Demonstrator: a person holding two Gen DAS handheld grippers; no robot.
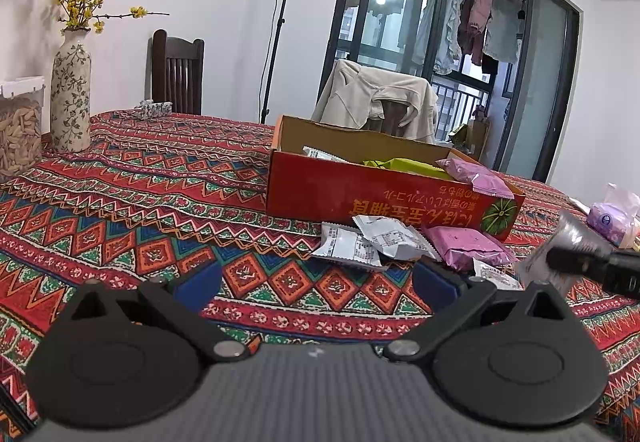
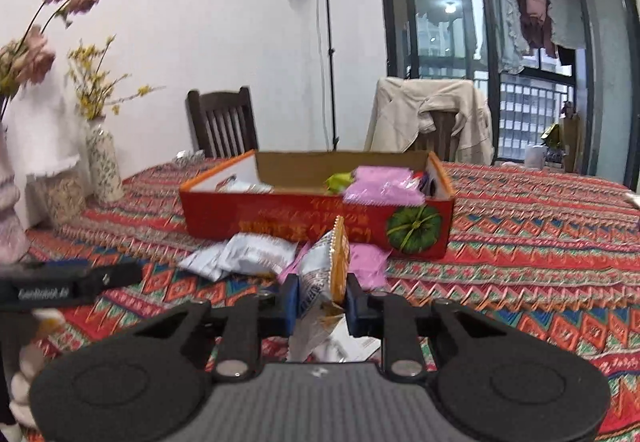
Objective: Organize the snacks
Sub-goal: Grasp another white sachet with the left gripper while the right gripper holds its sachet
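Note:
A red cardboard box stands on the patterned tablecloth and holds pink, green and white snack packets. In front of it lie loose white packets and a pink packet. My right gripper is shut on a white and orange snack packet, held upright just above the cloth, short of the box. In the left wrist view that packet shows as silvery foil at the right edge. My left gripper hangs open and empty over the cloth, left of the loose packets.
A flowered vase and a jar of seeds stand at the table's left. Two chairs, one draped with a beige jacket, and a lamp stand are behind the table. A purple tissue pack lies at the right.

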